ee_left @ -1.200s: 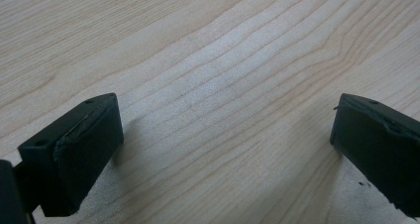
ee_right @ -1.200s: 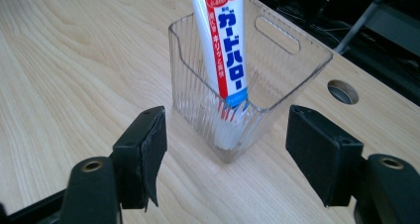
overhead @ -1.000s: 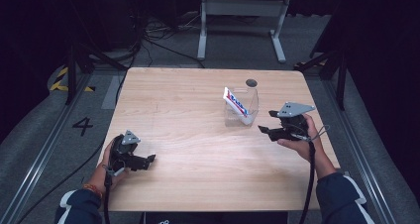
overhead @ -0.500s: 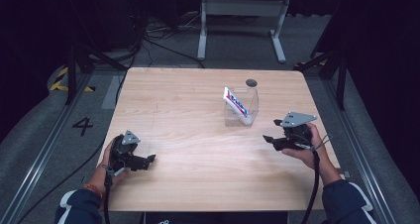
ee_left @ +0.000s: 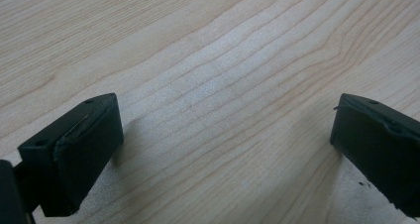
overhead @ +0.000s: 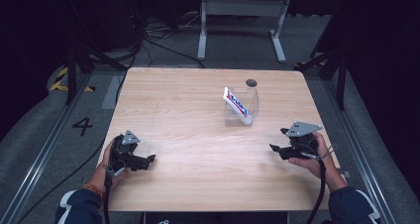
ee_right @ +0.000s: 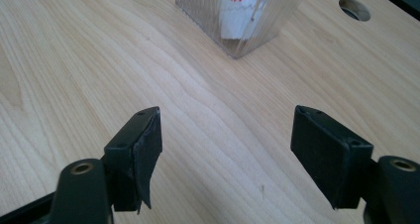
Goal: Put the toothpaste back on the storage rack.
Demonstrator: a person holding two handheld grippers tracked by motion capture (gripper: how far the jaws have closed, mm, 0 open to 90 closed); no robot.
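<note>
A pale wooden table [overhead: 198,135] with a fine straight grain fills the middle of the high view, its top bare apart from a few things. A clear ribbed plastic container [overhead: 242,110] stands right of centre toward the far side, and a white tube [overhead: 235,104] with red and blue print leans inside it, its upper end tilted to the left above the rim. Just beyond the container, near the far edge, a small round hole [overhead: 251,83] is cut through the tabletop.

The left gripper [overhead: 141,160] rests low at the near left of the table, held in the person's left hand [overhead: 106,172]; its jaws stand wide apart with only wood grain between them. The right gripper [overhead: 280,144] sits at the near right, in the right hand [overhead: 317,159], well apart from the container and pointing left toward it. Its jaws are also spread wide and hold nothing; in the right gripper view the container [ee_right: 242,16] lies ahead beyond them.

Around the table the floor is grey carpet [overhead: 39,149], with metal rails [overhead: 34,169] running along the left, a painted number 4 [overhead: 82,126], yellow and black tape [overhead: 62,80] and loose black cables [overhead: 153,40]. A grey metal frame [overhead: 242,8] stands at the far side against dark surroundings.
</note>
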